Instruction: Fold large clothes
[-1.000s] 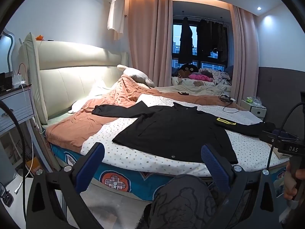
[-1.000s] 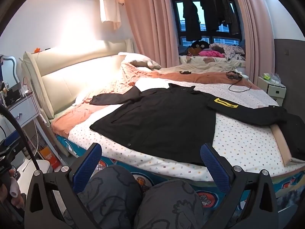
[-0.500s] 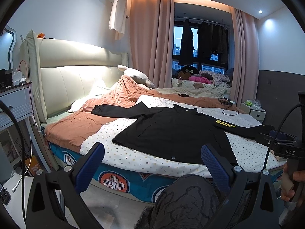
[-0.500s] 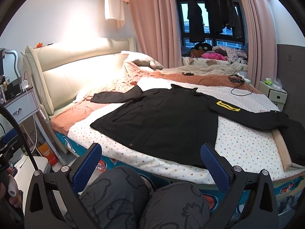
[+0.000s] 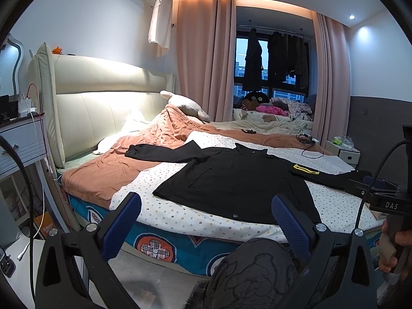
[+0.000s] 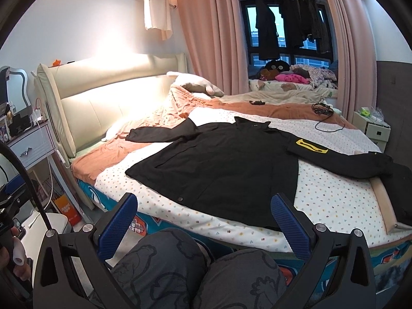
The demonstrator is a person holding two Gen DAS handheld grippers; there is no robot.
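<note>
Black jacket [image 6: 221, 164] spread flat, unfolded.

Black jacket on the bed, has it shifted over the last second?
No. The black jacket lies spread on the dotted sheet as before, hem near its edge.

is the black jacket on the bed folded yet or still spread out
Spread out. The black jacket lies flat on the bed, both sleeves stretched out sideways, no fold visible.
</note>
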